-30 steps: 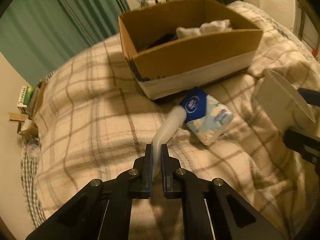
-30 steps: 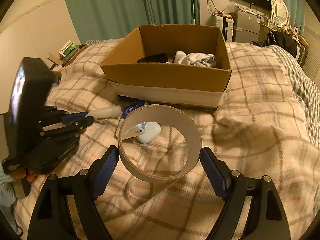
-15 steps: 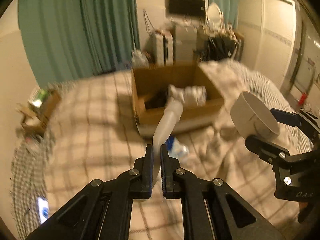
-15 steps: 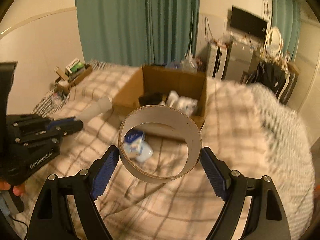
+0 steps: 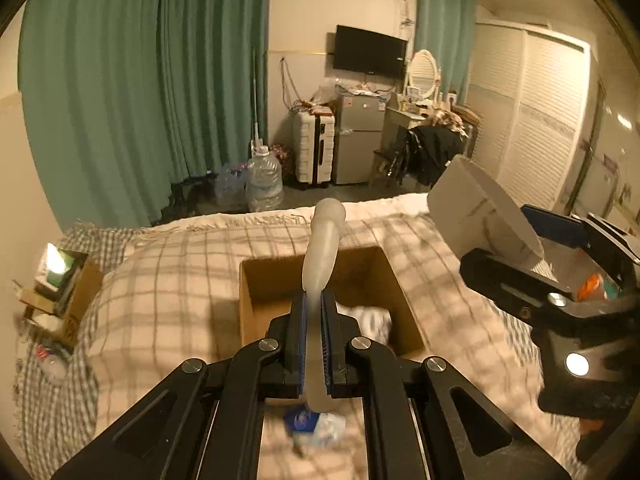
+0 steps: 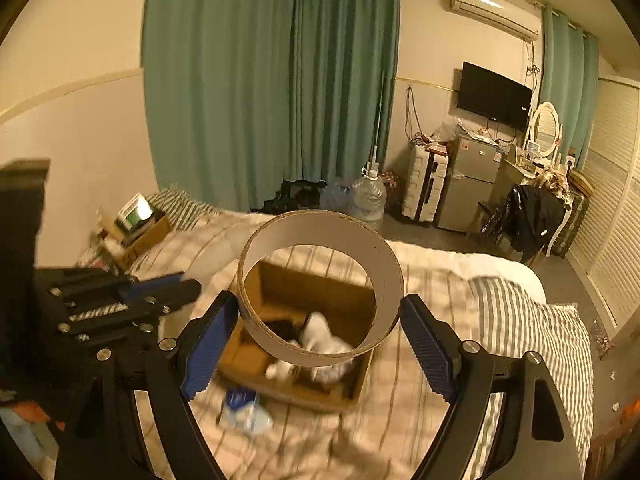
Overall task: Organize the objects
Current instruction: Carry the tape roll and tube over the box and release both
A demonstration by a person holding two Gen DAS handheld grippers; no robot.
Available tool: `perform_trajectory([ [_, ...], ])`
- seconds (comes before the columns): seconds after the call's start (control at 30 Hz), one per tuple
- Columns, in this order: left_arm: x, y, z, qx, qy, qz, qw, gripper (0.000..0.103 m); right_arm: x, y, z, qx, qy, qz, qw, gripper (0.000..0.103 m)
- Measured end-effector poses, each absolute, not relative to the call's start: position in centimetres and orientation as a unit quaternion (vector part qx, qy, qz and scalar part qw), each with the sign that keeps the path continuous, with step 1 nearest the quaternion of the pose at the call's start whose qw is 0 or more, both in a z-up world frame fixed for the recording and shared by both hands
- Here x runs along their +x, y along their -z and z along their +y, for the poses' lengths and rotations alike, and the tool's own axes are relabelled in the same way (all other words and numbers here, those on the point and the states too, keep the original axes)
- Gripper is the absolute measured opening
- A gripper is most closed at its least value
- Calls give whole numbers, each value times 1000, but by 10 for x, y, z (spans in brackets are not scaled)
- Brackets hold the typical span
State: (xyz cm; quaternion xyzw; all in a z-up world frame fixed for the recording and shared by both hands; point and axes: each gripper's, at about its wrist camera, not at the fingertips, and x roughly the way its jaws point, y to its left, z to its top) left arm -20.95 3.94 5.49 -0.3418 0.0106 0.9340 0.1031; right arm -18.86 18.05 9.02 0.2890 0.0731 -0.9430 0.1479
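left claw (image 5: 313,316): clamped, raised | right claw (image 6: 320,332): spread wide, gripping, raised

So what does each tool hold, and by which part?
Left tool: whitish tube, pinched at its lower part. Right tool: cardboard ring, clamped across its outer sides.

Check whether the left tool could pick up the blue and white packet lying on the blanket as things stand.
Probably not. The left tool is clamped on a translucent tube, so it has no free grip. The blue and white packet itself lies uncovered on the plaid blanket, beside the cardboard box.
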Motion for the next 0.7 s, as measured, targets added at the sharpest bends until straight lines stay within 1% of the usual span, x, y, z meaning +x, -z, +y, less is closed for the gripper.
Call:
perform_trajectory([
  [0.1, -256, -40, 44, -361, -928, 12, 91, 6, -232, -86, 179, 305, 939, 70, 143, 83],
  [0.17, -275, -22, 48, -374, -923, 13, 92, 6, -261, -70, 177, 322, 934, 71, 140, 83],
  [0.27, -293, 15, 54, -398, -912, 20, 97, 6, -285, -40, 172, 341, 927, 74, 137, 82],
  [0.37, -308, 52, 55, -421, -902, 29, 95, 6, -306, 6, 171, 371, 915, 73, 139, 82],
  [0.47, -317, 84, 47, -443, -892, 20, 87, 6, -317, 38, 172, 386, 910, 69, 137, 82],
  [0.6, -318, 101, 42, -450, -889, 21, 87, 7, -320, 64, 174, 383, 912, 71, 127, 84],
  [0.7, -309, 98, 41, -449, -888, 13, 95, 13, -317, 62, 182, 375, 916, 57, 129, 84],
])
